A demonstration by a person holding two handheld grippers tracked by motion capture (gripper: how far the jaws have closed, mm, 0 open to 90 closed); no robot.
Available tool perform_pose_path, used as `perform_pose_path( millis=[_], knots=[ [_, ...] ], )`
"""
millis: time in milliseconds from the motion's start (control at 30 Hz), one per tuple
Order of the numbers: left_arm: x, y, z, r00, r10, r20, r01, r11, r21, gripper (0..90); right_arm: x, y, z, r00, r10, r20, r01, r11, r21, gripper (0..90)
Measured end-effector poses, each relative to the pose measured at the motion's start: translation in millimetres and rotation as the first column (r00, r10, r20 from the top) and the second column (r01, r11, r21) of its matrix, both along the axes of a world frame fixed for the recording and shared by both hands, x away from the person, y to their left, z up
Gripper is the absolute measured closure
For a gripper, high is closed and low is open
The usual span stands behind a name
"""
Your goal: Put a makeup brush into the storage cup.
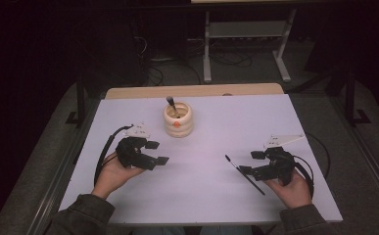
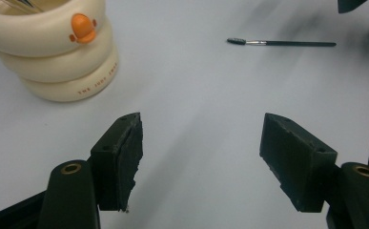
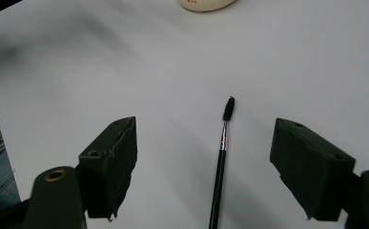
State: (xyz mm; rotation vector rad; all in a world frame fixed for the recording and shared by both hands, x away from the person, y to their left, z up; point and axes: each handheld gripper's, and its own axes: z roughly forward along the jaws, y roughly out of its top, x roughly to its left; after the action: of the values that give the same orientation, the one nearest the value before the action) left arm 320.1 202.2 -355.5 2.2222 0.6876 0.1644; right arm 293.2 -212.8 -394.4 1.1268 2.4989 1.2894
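- Broadly, one white surface (image 1: 201,171) carries everything; the landmark on it is one cream holder (image 1: 178,120), built like three stacked rings with an orange duck bill on its side, standing upright near the far middle.
- Two hand-held grippers are in play, one in each of the person's hands.
- One left hand-held gripper (image 1: 159,152) sits nearer the person than the cream holder and to its left, close to it; its jaws are spread wide with nothing between them, as the left gripper view confirms with bare surface in the gap.
- One right hand-held gripper (image 1: 250,162) lies well to the right of the cream holder and nearer the person; its jaws are also wide apart and grip nothing.
- One thin black brush (image 1: 244,175) lies flat on the surface, well apart from the cream holder on its right and nearer side, with its bristle tip toward the holder. In the right gripper view the brush (image 3: 220,162) runs up the gap between the jaws, touching neither.
- One dark-tipped brush handle (image 1: 171,105) stands tilted inside the cream holder.
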Motion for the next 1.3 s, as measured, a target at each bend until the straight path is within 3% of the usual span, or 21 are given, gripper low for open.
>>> perform_pose_path(
  millis=[267,433,467,667,833,1300],
  knots=[
    [-13.1,-2.4,-5.6,0.9999,-0.004,-0.011,0.004,0.9997,-0.023,29.8,-4.5,1.0,1.8,0.9999,-0.017,0.002,0.017,0.999,-0.039,23.8],
    [-20.8,-2.4,-5.6,1.0000,0.008,0.001,-0.008,0.9994,-0.034,28.7,-5.5,2.9,2.8,0.9998,-0.020,0.008,0.021,0.998,-0.057,26.1],
    [-24.3,-1.7,-4.5,0.9998,0.005,0.018,-0.005,0.9997,-0.024,28.7,-4.9,3.0,2.5,0.9997,-0.021,0.009,0.022,0.998,-0.059,26.9],
    [-30.4,-2.2,-6.0,0.9993,0.004,0.038,-0.003,0.9998,-0.022,28.4,-1.7,6.7,-0.5,0.9992,-0.040,-0.009,0.039,0.994,-0.100,30.6],
    [-34.1,-1.0,-10.2,0.9992,0.003,0.039,-0.001,0.9988,-0.049,28.5,0.3,10.7,-1.6,0.9990,-0.041,-0.020,0.038,0.991,-0.127,34.9],
    [-35.6,0.3,-16.1,0.9993,0.010,0.035,-0.008,0.9986,-0.052,28.5,-3.6,8.7,-6.5,0.9937,-0.074,-0.084,0.057,0.980,-0.190,44.0]
  ],
)
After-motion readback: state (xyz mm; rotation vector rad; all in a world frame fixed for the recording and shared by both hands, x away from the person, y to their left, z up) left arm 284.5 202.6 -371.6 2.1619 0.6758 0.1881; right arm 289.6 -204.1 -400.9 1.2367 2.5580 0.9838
